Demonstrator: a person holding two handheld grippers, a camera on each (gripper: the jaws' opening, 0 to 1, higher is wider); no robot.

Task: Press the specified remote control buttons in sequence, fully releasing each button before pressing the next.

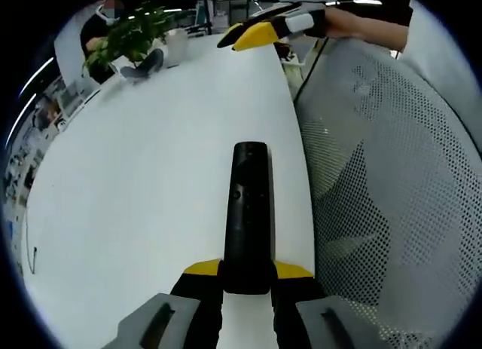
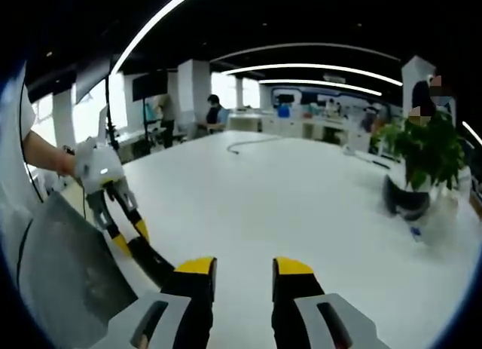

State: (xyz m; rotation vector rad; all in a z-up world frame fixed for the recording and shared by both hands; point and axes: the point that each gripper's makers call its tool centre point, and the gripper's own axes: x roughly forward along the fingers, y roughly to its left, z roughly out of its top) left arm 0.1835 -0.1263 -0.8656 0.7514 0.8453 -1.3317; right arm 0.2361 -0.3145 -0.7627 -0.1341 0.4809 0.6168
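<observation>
Nearest to me in the left gripper view, my left gripper point(image 1: 247, 277) has its yellow-tipped jaws clamped on the near end of a black remote control point(image 1: 248, 213). The remote runs straight away from the jaws and lies low over the white table point(image 1: 135, 213); I cannot tell whether its far end touches the surface. A small round button shows partway along its top face, the other buttons too dark for me to read. Just right of the table's edge is the grey mesh back of an office chair point(image 1: 384, 183).

In the right gripper view my right gripper point(image 2: 245, 277) is empty, its jaws standing a moderate gap apart over the same table point(image 2: 286, 191). To its left there, I see the left gripper point(image 2: 138, 241) held in a person's hand, with the remote point(image 2: 154, 262) dark between its tips.

Farther off in the left gripper view, the right gripper point(image 1: 245, 36) hangs above the table's far part, a sleeve behind it. Near the table's far edge stands a potted plant point(image 1: 135, 36), seen again at the right of the right gripper view point(image 2: 422, 157). A dark cable point(image 2: 245, 144) curls on the far tabletop, and beyond it are desks, with a seated person point(image 2: 215, 111).
</observation>
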